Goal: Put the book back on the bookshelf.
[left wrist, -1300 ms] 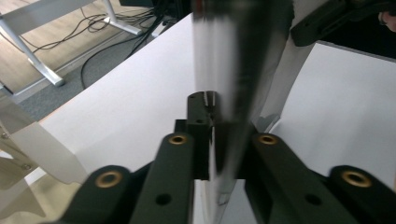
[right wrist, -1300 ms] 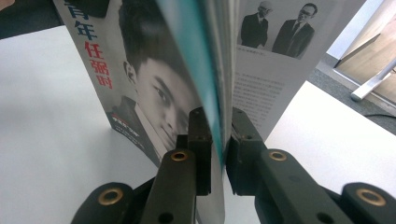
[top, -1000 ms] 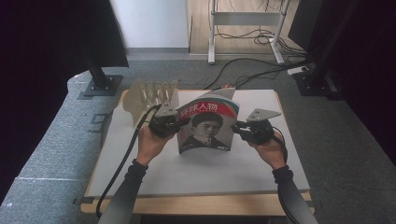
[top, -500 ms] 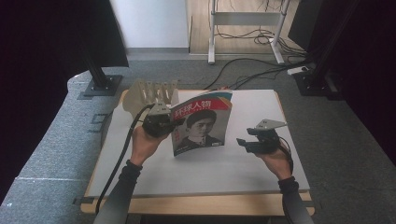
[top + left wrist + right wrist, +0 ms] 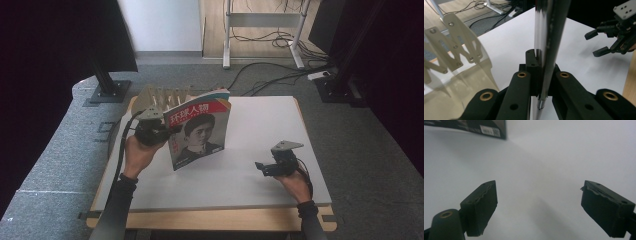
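A magazine (image 5: pixel 197 132) with a portrait on its red and black cover stands upright over the white table (image 5: pixel 265 120). My left gripper (image 5: pixel 165 131) is shut on its left edge. In the left gripper view the magazine (image 5: pixel 549 37) runs edge-on between the closed jaws of that gripper (image 5: pixel 540 75). My right gripper (image 5: pixel 264 167) sits low over the table to the right, apart from the magazine. Its jaws have just been opening and nothing is between them. In the right gripper view this gripper (image 5: pixel 539 202) faces bare table, with a corner of the magazine (image 5: pixel 474 126) at the top left.
A clear plastic rack (image 5: pixel 165 95) with several upright dividers stands at the table's back left, just behind the magazine; the rack (image 5: pixel 454 50) is close on the left in the left gripper view. Monitor stands and cables lie on the floor beyond.
My right gripper let go of the magazine's right edge, opened, and dropped down and to the right, near the table. My left gripper carried the magazine a little leftward.
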`<act>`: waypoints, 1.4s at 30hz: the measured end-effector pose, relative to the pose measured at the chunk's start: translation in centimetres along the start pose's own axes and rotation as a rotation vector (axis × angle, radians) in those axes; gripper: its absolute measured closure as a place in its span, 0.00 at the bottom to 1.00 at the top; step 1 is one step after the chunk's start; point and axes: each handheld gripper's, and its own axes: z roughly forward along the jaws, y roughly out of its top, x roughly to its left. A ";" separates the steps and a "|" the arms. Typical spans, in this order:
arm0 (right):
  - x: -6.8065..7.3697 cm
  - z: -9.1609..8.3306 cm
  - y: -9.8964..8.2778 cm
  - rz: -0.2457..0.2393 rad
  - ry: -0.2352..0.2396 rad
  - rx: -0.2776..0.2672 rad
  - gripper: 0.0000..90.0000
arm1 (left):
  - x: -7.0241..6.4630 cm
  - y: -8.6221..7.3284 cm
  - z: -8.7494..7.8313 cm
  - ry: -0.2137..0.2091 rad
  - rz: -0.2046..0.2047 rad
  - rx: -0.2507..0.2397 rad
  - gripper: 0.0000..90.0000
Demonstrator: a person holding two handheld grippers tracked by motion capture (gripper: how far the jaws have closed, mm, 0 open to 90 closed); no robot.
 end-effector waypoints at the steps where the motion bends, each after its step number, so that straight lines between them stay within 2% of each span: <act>1: 0.0 0.1 -0.3 0.008 -0.008 0.005 0.13 | 0.1 0.0 -0.1 0.006 0.000 0.002 0.97; 4: -0.1 0.6 -1.2 0.021 -0.020 0.026 0.04 | 0.4 -0.3 -0.8 0.020 -0.008 0.005 0.97; 10: -0.3 1.4 -2.6 0.021 -0.051 0.067 0.01 | 1.1 -0.8 -2.1 0.035 -0.034 -0.006 0.97; 13: -0.3 1.9 -3.2 0.019 -0.049 0.090 0.00 | 1.4 -0.9 -2.8 0.050 -0.038 -0.011 0.97; 17: -0.2 1.9 -3.4 0.010 -0.057 0.079 0.00 | 1.7 -1.0 -3.9 0.069 -0.051 -0.013 0.97; 23: -0.2 1.9 -3.4 0.012 -0.056 0.074 0.00 | 2.7 -1.6 -6.0 0.117 -0.082 -0.023 0.97; 32: -0.2 2.0 -3.4 0.013 -0.054 0.073 0.00 | 4.3 -2.6 -9.4 0.212 -0.125 -0.036 0.97; 42: -0.2 2.0 -3.4 0.015 -0.051 0.074 0.00 | 5.8 -3.1 -11.6 0.305 -0.171 -0.052 0.97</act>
